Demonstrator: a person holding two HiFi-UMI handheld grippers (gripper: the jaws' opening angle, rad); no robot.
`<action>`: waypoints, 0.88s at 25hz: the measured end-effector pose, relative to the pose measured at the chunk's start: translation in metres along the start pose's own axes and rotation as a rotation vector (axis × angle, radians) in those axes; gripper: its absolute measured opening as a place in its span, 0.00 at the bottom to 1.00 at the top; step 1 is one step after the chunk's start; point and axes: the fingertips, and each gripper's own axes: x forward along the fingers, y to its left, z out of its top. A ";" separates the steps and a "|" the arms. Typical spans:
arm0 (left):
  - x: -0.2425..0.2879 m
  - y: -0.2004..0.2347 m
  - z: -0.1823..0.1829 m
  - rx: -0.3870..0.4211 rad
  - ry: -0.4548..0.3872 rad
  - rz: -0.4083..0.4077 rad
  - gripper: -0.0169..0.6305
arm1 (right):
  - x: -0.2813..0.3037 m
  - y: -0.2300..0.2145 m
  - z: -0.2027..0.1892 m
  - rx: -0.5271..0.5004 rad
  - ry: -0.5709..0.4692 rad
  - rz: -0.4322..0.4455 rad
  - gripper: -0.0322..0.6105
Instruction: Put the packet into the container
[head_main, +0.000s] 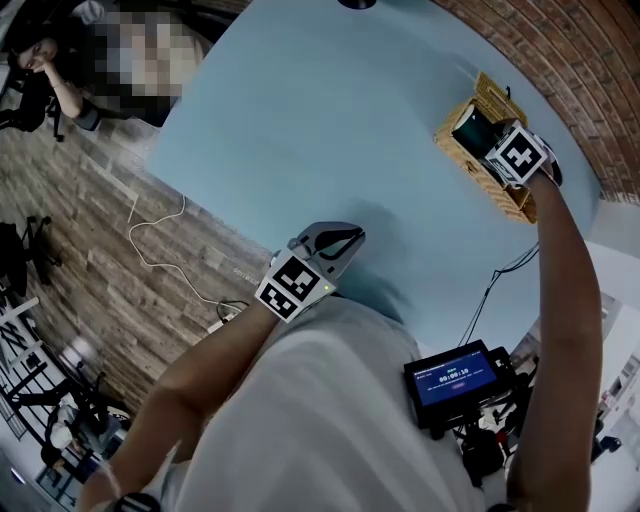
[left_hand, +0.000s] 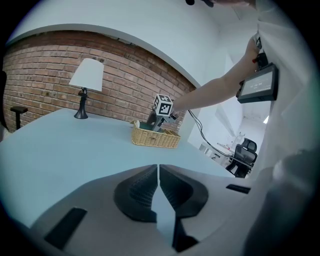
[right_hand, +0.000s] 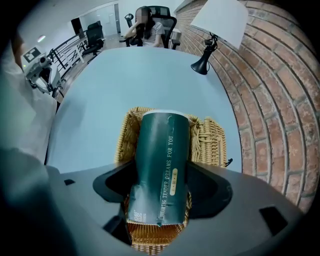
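Note:
A dark green packet (right_hand: 162, 150) with pale print stands upright between the jaws of my right gripper (right_hand: 163, 192), which is shut on it. It hangs just above the wicker basket (right_hand: 212, 140), its lower end inside the rim. In the head view the basket (head_main: 500, 100) stands at the table's far right, and the right gripper (head_main: 492, 142) is over it with the packet (head_main: 470, 125) showing below its marker cube. My left gripper (head_main: 345, 240) is shut and empty, low over the near part of the light blue table (head_main: 330, 110), far from the basket (left_hand: 155, 137).
A brick wall (right_hand: 280, 100) runs close behind the basket. A lamp (left_hand: 86, 82) stands at the table's far end. A person (right_hand: 150, 30) sits in an office chair beyond the table. A small screen (head_main: 455, 380) hangs at my chest. White cable (head_main: 165, 250) lies on the wooden floor.

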 end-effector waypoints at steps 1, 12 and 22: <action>0.000 0.000 0.000 -0.002 0.001 0.005 0.06 | 0.002 -0.001 -0.001 0.001 0.002 -0.002 0.57; 0.001 -0.010 -0.004 0.003 0.004 0.029 0.06 | 0.000 -0.004 -0.001 -0.018 0.016 -0.022 0.57; 0.000 -0.016 0.000 0.030 0.009 0.047 0.06 | -0.024 -0.010 0.005 0.009 -0.120 -0.082 0.58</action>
